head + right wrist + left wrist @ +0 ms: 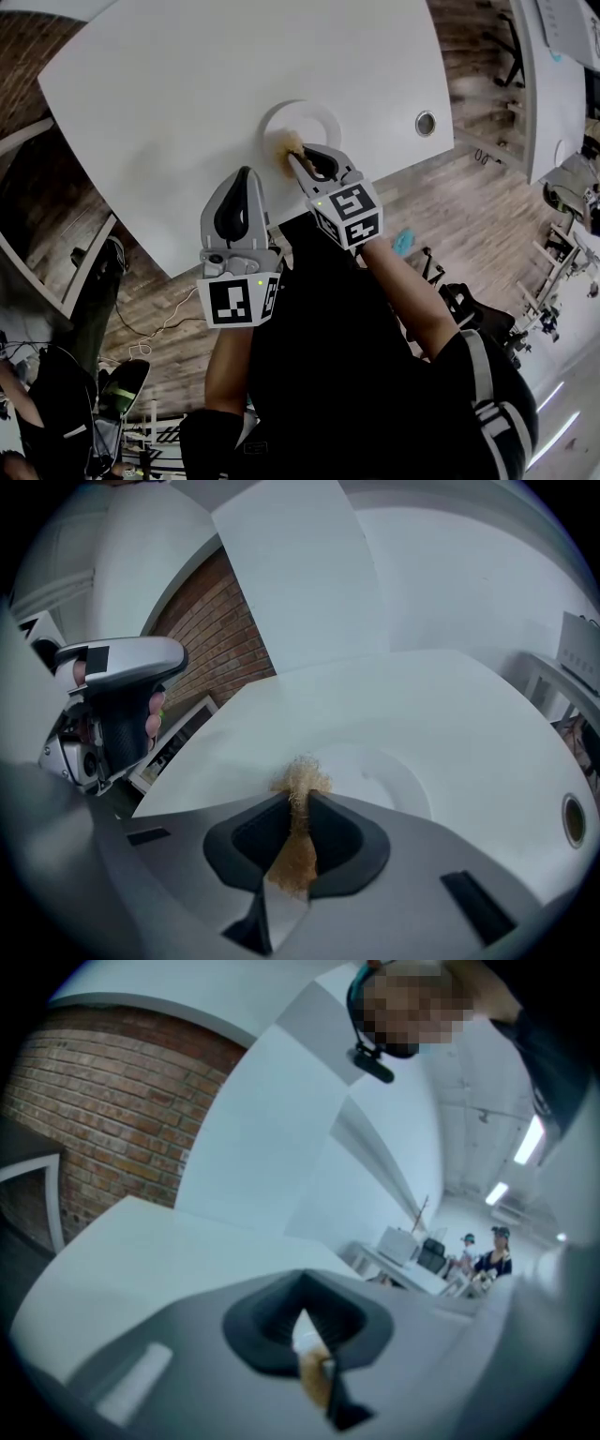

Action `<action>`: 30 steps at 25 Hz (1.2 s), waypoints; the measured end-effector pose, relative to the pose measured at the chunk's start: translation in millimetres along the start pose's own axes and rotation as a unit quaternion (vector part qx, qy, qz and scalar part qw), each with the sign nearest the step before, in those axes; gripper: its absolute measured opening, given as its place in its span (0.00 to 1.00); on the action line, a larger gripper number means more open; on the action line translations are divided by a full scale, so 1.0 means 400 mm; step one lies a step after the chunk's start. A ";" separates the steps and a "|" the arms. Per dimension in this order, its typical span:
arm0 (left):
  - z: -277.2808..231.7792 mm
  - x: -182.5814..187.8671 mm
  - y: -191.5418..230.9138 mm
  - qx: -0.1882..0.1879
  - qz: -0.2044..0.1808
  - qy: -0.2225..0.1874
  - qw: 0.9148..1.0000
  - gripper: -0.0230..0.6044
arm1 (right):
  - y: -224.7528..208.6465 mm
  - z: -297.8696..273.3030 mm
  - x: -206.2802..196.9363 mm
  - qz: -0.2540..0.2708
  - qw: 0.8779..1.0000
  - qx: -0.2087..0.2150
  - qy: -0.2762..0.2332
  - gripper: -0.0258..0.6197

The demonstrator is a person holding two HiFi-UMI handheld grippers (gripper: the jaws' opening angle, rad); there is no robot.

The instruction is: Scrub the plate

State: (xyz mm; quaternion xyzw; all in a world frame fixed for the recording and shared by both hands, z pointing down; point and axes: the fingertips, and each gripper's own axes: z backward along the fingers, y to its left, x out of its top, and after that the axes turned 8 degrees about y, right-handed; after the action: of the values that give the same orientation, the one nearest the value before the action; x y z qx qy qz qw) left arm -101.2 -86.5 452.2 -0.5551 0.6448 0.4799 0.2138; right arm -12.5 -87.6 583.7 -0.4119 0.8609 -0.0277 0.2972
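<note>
Head view: right gripper (298, 161) is clamping a tan scrubber (287, 144) against the near-left rim of the white plate (323, 117), near the table (187, 94) edge. Left gripper (246, 173) is hovering nearer and left, off the plate.

Left gripper view: jaws are pressing together; a tan sliver at the seam is unclear.

Right gripper view: the soft tuft is squashing between the jaws.

Plate probably stiff, slick and light, so it is likely sliding unless pinned at the rim.

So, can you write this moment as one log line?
right gripper: shut on scrubber, at plate rim | left gripper: shut, near table edge, off plate
</note>
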 end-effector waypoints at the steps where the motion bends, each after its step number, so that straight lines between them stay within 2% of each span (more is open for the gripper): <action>1: 0.000 -0.001 -0.005 0.000 -0.001 0.000 1.000 0.04 | -0.002 0.005 -0.004 -0.001 1.000 0.000 0.000 0.12; 16: -0.003 -0.017 -0.074 -0.019 -0.013 0.004 1.000 0.04 | -0.052 0.061 -0.071 -0.024 0.999 -0.021 -0.003 0.12; 30: -0.022 -0.010 -0.056 -0.022 -0.019 0.010 1.000 0.04 | -0.163 0.072 -0.026 -0.048 0.996 -0.067 -0.021 0.12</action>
State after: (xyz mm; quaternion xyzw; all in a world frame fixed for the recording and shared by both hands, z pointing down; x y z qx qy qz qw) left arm -77.3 -90.1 450.9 -0.5767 0.6254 0.4844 0.2042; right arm 53.0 -117.3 584.2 -0.4726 0.8334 0.0248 0.2853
